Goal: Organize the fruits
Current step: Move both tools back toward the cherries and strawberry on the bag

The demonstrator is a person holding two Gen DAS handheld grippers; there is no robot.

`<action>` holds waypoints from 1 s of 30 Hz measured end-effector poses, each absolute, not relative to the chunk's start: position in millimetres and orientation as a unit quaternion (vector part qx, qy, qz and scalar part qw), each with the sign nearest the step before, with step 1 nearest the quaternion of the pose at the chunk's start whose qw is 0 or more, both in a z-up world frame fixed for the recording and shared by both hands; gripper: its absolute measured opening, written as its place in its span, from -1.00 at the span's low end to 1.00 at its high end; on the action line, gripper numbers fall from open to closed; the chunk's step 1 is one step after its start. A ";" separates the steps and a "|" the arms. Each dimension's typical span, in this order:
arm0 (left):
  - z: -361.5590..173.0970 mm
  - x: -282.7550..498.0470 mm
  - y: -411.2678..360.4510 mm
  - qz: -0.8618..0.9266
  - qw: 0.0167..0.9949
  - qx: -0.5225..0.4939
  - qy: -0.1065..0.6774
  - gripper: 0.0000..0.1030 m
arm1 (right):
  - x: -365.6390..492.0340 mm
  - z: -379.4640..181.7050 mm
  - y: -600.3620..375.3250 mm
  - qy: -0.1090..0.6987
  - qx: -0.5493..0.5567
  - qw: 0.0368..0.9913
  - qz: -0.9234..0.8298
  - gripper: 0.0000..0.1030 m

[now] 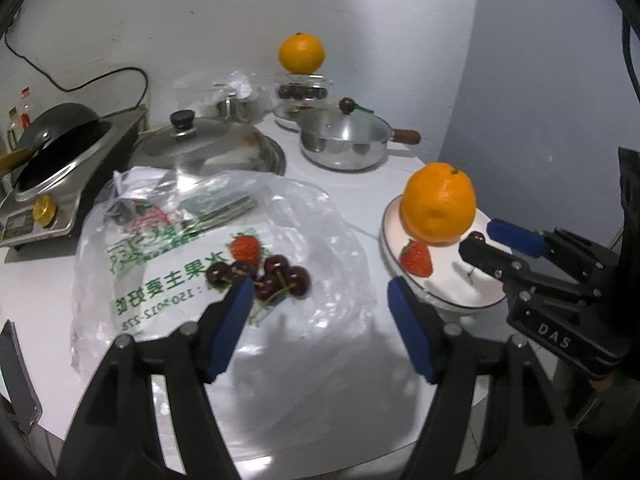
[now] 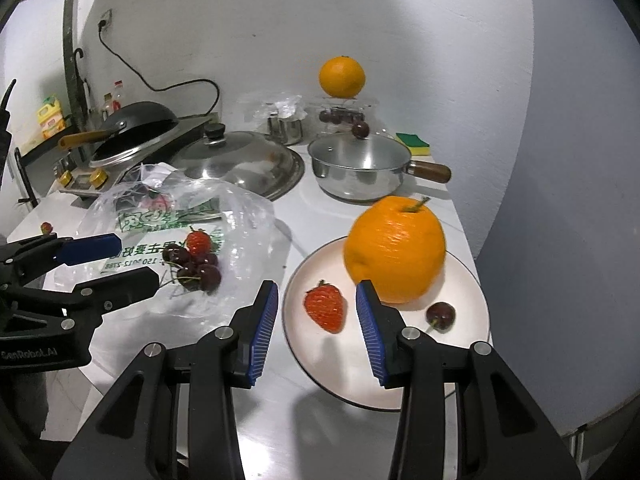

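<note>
Left wrist view shows the left gripper (image 1: 320, 300) open and empty near the cherries (image 1: 264, 278) on the plastic bag (image 1: 328, 240), which look small, soft and easy to squash, so pinch them gently.

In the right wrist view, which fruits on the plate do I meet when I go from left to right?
strawberry → orange → cherry, all on the plate.
</note>
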State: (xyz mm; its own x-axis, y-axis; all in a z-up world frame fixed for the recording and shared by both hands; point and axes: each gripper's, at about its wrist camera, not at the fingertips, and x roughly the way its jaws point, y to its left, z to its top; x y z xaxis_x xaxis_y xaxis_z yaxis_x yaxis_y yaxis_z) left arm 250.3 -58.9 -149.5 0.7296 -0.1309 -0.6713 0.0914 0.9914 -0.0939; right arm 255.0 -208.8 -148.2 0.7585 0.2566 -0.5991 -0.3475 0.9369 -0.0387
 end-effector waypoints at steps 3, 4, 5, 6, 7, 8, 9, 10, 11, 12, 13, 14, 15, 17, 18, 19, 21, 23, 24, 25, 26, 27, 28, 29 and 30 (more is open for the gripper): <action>-149.3 246.6 -48.5 -0.053 0.930 -0.032 0.361 0.38 | 253.2 -147.6 -199.0 0.307 -0.078 0.934 0.166 -0.16; -149.4 244.9 -45.0 -0.050 0.931 -0.034 0.361 0.38 | 252.7 -147.5 -195.3 0.306 -0.080 0.934 0.167 -0.16; -149.6 243.2 -40.5 -0.048 0.931 -0.036 0.361 0.38 | 252.6 -147.7 -193.2 0.306 -0.081 0.934 0.168 -0.16; -149.9 241.8 -36.9 -0.045 0.931 -0.036 0.360 0.38 | 252.7 -147.7 -189.6 0.306 -0.082 0.933 0.170 -0.16; -150.5 241.0 -34.8 -0.043 0.931 -0.037 0.360 0.38 | 252.8 -148.1 -186.3 0.306 -0.084 0.933 0.172 -0.16; -150.7 239.6 -30.8 -0.041 0.931 -0.038 0.360 0.38 | 252.6 -148.3 -181.9 0.306 -0.085 0.932 0.174 -0.16; -150.6 238.2 -27.6 -0.039 0.932 -0.039 0.360 0.38 | 252.6 -148.4 -179.0 0.306 -0.086 0.932 0.175 -0.16; -151.2 236.7 -22.5 -0.036 0.932 -0.041 0.359 0.38 | 252.6 -148.4 -175.2 0.306 -0.088 0.931 0.178 -0.16; -151.7 235.6 -18.9 -0.034 0.932 -0.042 0.360 0.38 | 252.5 -148.6 -171.8 0.306 -0.089 0.930 0.180 -0.17; -151.7 235.2 -16.8 -0.032 0.931 -0.043 0.360 0.38 | 252.1 -148.8 -167.7 0.307 -0.091 0.930 0.182 -0.16; -152.3 234.2 -12.9 -0.030 0.932 -0.046 0.360 0.38 | 252.2 -148.8 -164.8 0.307 -0.092 0.929 0.184 -0.16; -153.1 233.2 -8.6 -0.027 0.931 -0.049 0.360 0.38 | 252.4 -149.1 -160.5 0.307 -0.094 0.928 0.187 -0.16; -153.9 232.9 -5.8 -0.025 0.931 -0.051 0.360 0.38 | 252.2 -149.6 -157.1 0.308 -0.096 0.928 0.188 -0.16; -155.9 232.0 0.6 -0.021 0.931 -0.056 0.360 0.38 | 252.8 -150.6 -149.3 0.309 -0.099 0.926 0.192 -0.16; -157.0 231.5 3.1 -0.020 0.931 -0.057 0.361 0.38 | 252.7 -151.0 -146.3 0.310 -0.101 0.926 0.193 -0.16; -158.2 231.1 6.3 -0.018 0.931 -0.059 0.361 0.38 | 252.9 -151.4 -143.1 0.310 -0.103 0.925 0.194 -0.16; -160.2 229.9 12.3 -0.016 0.930 -0.062 0.362 0.38 | 253.0 -152.9 -136.3 0.312 -0.107 0.923 0.197 -0.16; -162.4 229.4 18.0 -0.013 0.929 -0.066 0.363 0.38 | 253.7 -154.5 -130.7 0.314 -0.108 0.922 0.201 -0.16; -163.4 229.6 19.7 -0.012 0.929 -0.067 0.363 0.38 | 254.2 -155.6 -127.5 0.315 -0.110 0.921 0.202 -0.16; -164.7 229.5 21.9 -0.011 0.929 -0.068 0.364 0.38 | 254.2 -156.7 -124.7 0.315 -0.112 0.920 0.204 -0.16; -166.2 229.8 24.6 -0.009 0.928 -0.069 0.366 0.38 | 254.5 -158.0 -121.0 0.316 -0.114 0.919 0.207 -0.16; -166.5 229.9 25.8 -0.008 0.928 -0.069 0.366 0.38 | 254.9 -159.1 -119.1 0.317 -0.114 0.918 0.210 -0.17; -167.1 229.9 27.4 -0.006 0.928 -0.070 0.367 0.38 | 255.2 -160.0 -117.4 0.318 -0.112 0.917 0.214 -0.17; -168.1 229.9 29.4 -0.004 0.928 -0.071 0.367 0.38 | 255.3 -161.2 -114.9 0.319 -0.110 0.915 0.220 -0.17; -168.5 230.2 30.0 -0.003 0.927 -0.072 0.367 0.38 | 255.8 -162.2 -113.1 0.320 -0.110 0.914 0.224 -0.17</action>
